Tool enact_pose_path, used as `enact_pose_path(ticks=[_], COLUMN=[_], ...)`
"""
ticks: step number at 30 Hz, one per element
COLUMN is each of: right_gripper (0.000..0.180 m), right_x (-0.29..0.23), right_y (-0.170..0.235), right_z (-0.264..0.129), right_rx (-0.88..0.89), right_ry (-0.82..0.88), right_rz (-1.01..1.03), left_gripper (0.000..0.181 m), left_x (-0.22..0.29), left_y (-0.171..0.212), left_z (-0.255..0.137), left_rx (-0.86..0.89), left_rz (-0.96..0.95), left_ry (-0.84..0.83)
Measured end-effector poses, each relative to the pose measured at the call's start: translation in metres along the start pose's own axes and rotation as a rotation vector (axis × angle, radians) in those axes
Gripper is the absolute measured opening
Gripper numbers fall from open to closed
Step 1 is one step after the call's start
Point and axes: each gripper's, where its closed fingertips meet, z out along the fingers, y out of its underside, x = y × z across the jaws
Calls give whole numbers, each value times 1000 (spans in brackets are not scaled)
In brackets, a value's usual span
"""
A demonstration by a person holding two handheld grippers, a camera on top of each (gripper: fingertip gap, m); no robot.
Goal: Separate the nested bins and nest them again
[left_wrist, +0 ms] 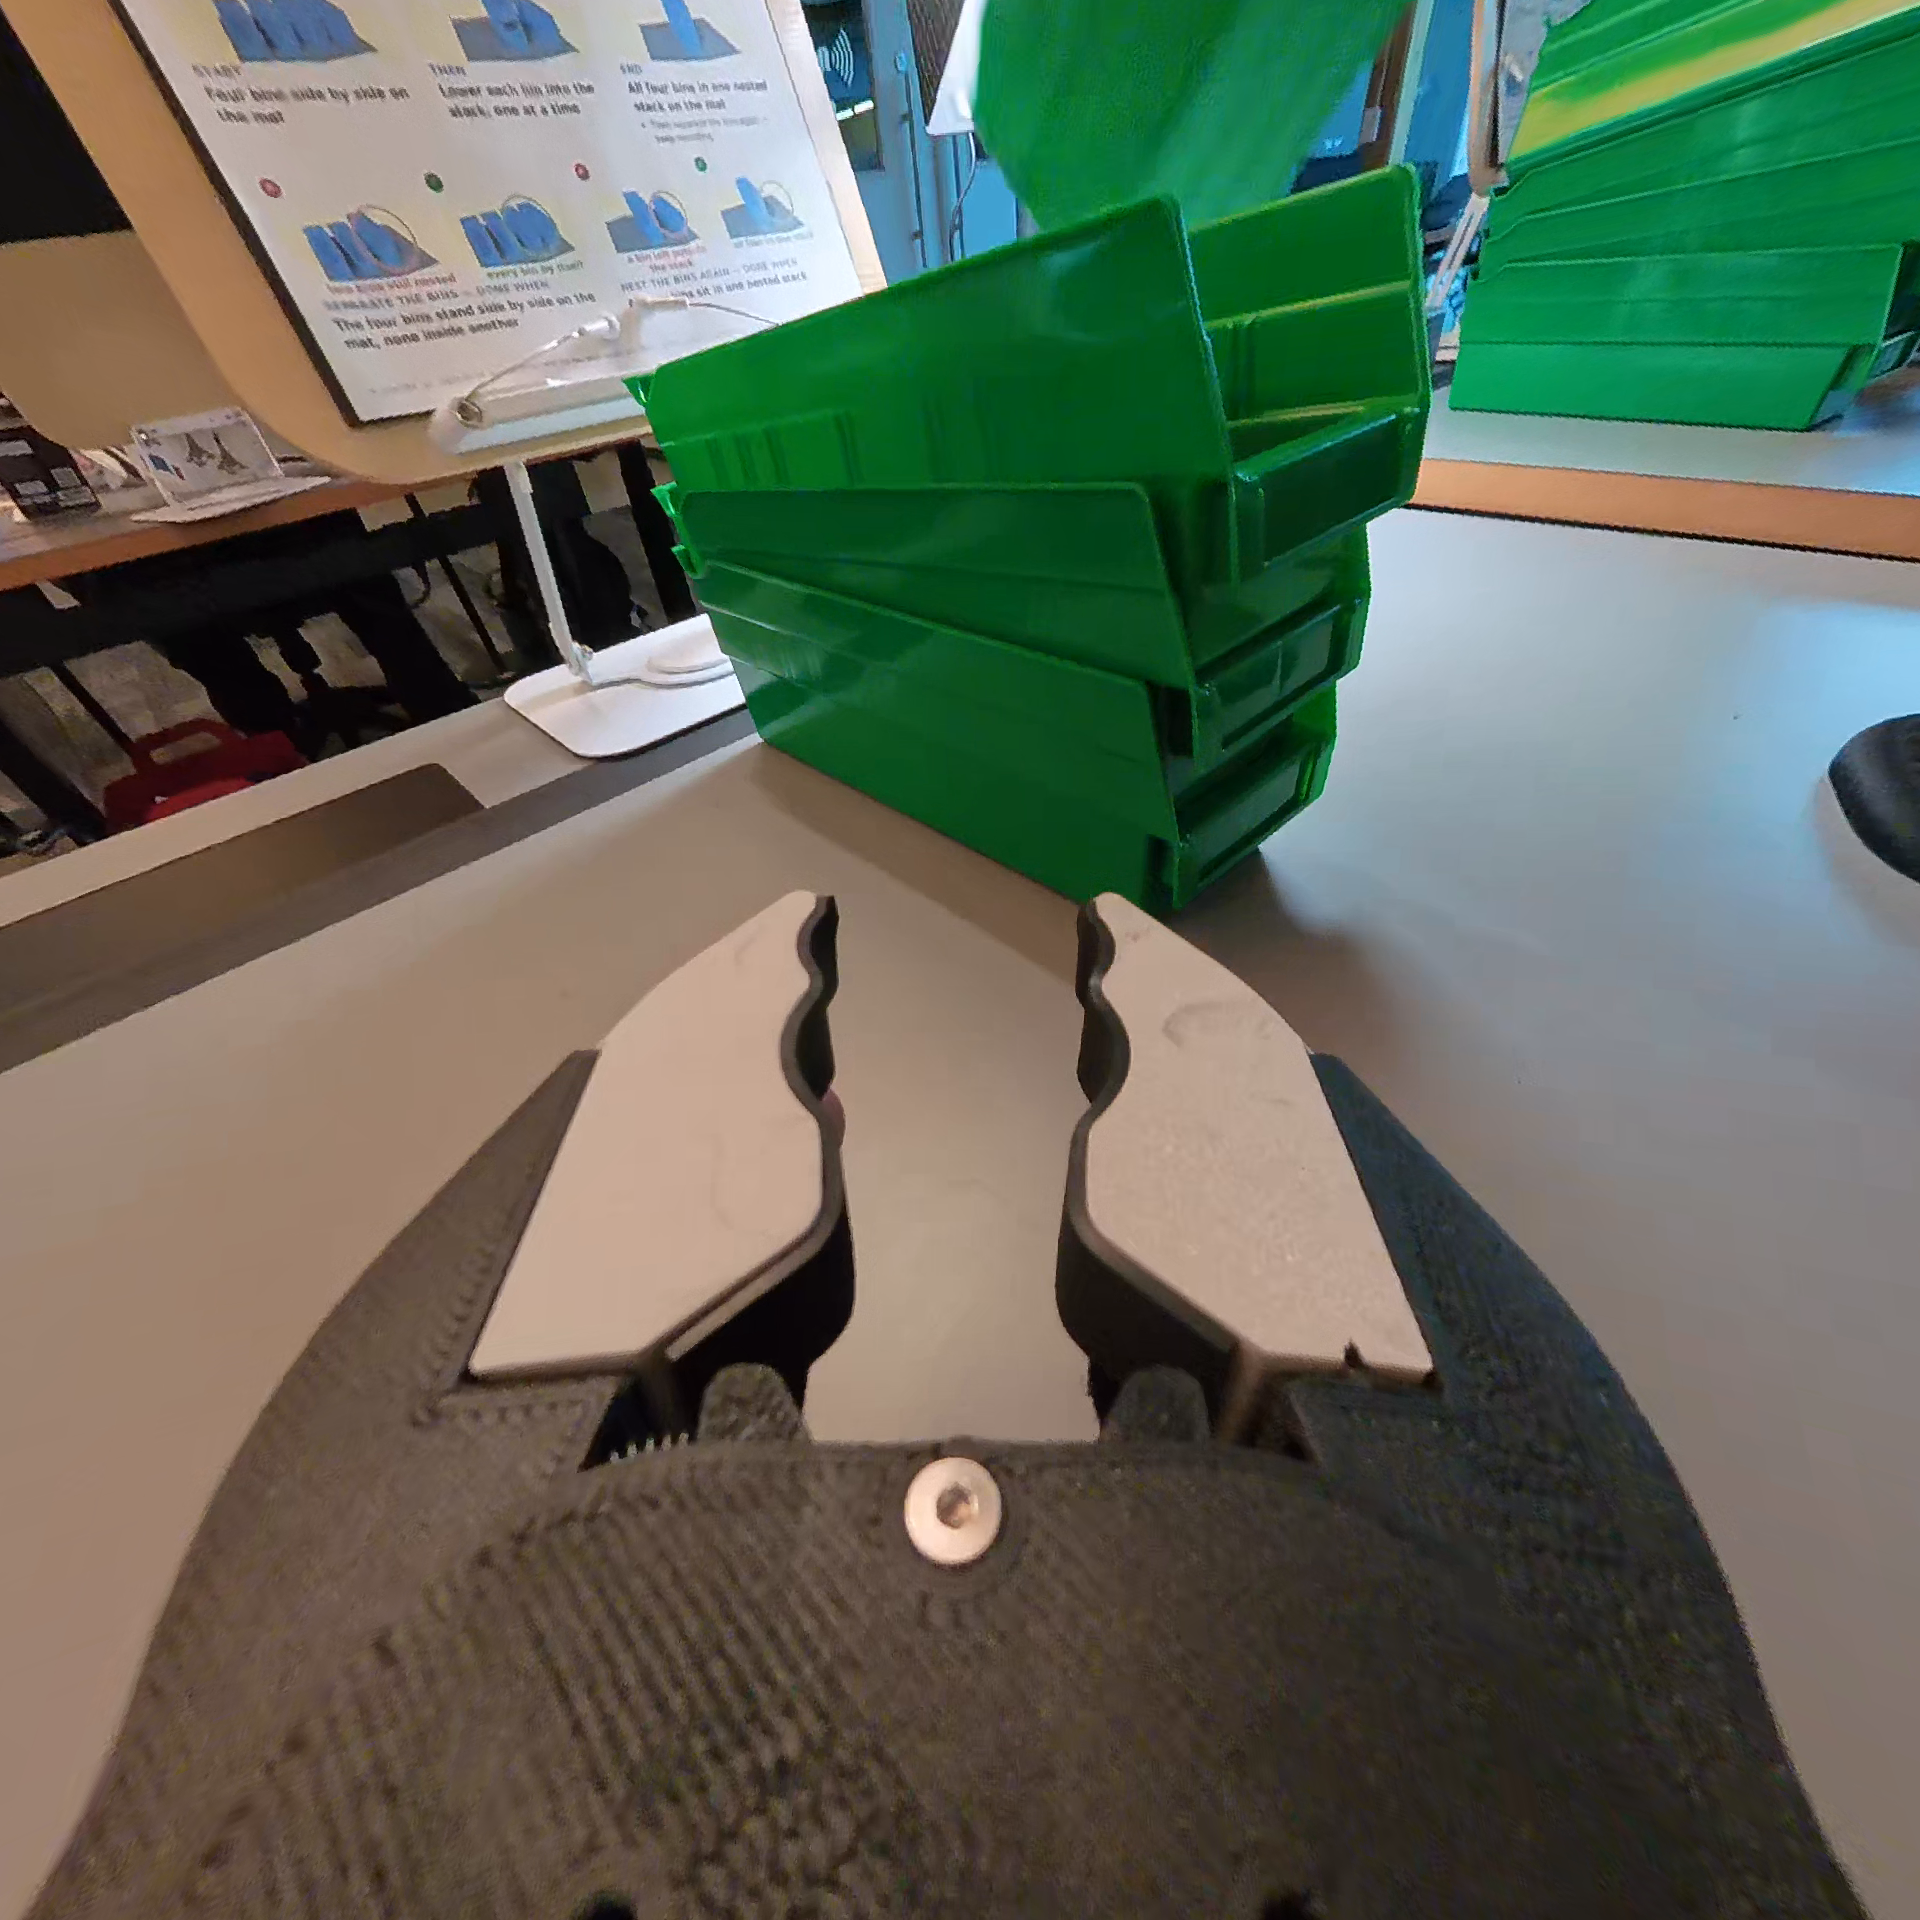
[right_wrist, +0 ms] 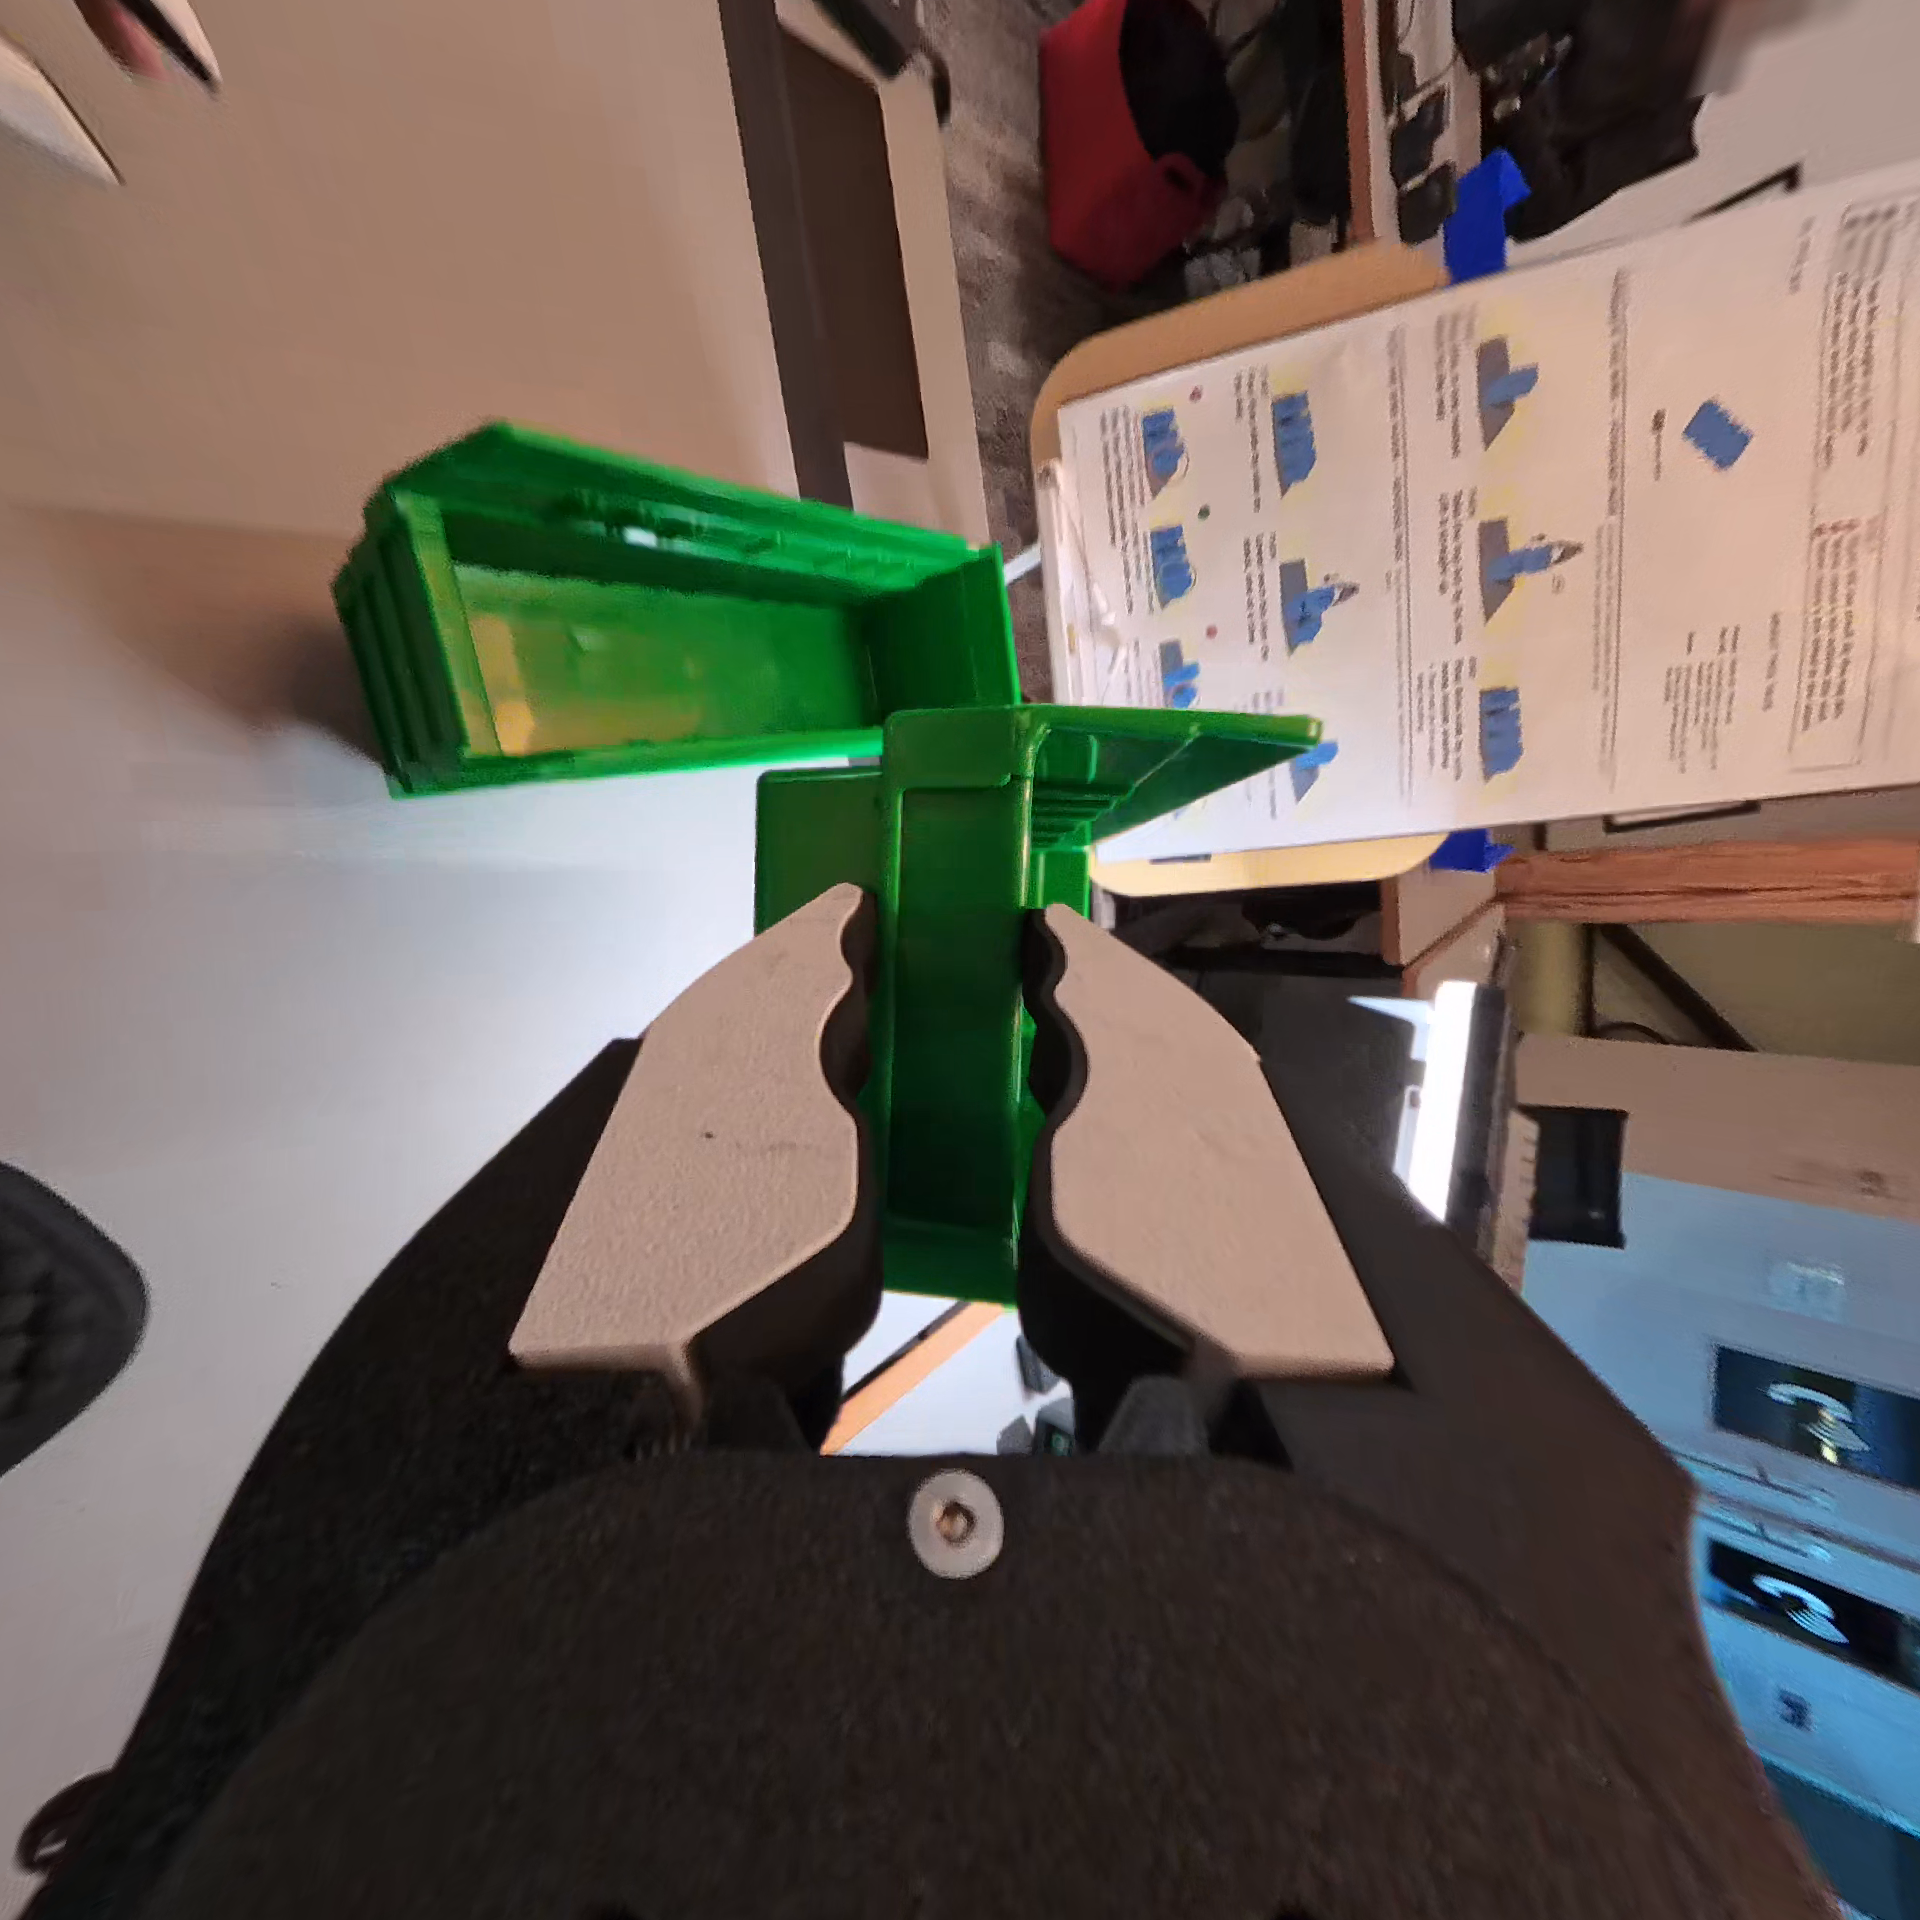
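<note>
A stack of nested green bins (left_wrist: 997, 582) stands on the grey mat (left_wrist: 1558, 935), its top bin tilted up. My left gripper (left_wrist: 956, 925) is open and empty, low over the mat just in front of the stack. My right gripper (right_wrist: 945, 925) is shut on the end wall of one green bin (right_wrist: 956, 1039) and holds it in the air, rolled sideways. That lifted bin shows blurred above the stack in the left wrist view (left_wrist: 1174, 94). The stack (right_wrist: 644, 623) shows beyond it in the right wrist view.
An instruction poster (left_wrist: 488, 177) on a white stand (left_wrist: 623, 696) is behind the stack at the left. More green bins (left_wrist: 1683, 270) show at the far right. A dark round object (left_wrist: 1881, 790) lies at the mat's right edge. My right fingertips sit around 40 centimeters from my left ones. From the left gripper's tips to the dark round object (left_wrist: 1881, 790) is close to 35 centimeters. The right camera catches it too, in the right wrist view (right_wrist: 47, 1211).
</note>
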Motion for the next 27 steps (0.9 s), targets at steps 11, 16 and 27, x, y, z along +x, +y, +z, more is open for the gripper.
enact_pose_path(ticks=[11, 16, 27], right_gripper=[25, 26, 16], right_x=[-95, -130, -232], right_y=[103, 115, 184], right_z=[82, 81, 133], right_rx=[-19, 21, -114], right_ry=[121, 134, 33], right_rz=[-22, -40, -170], left_gripper=[43, 43, 43], left_x=[0, 1, 7], left_y=[5, 7, 10], left_z=[2, 3, 4], left_rx=[-5, -13, -24], left_rz=[12, 10, 17], left_ry=[-9, -7, 7])
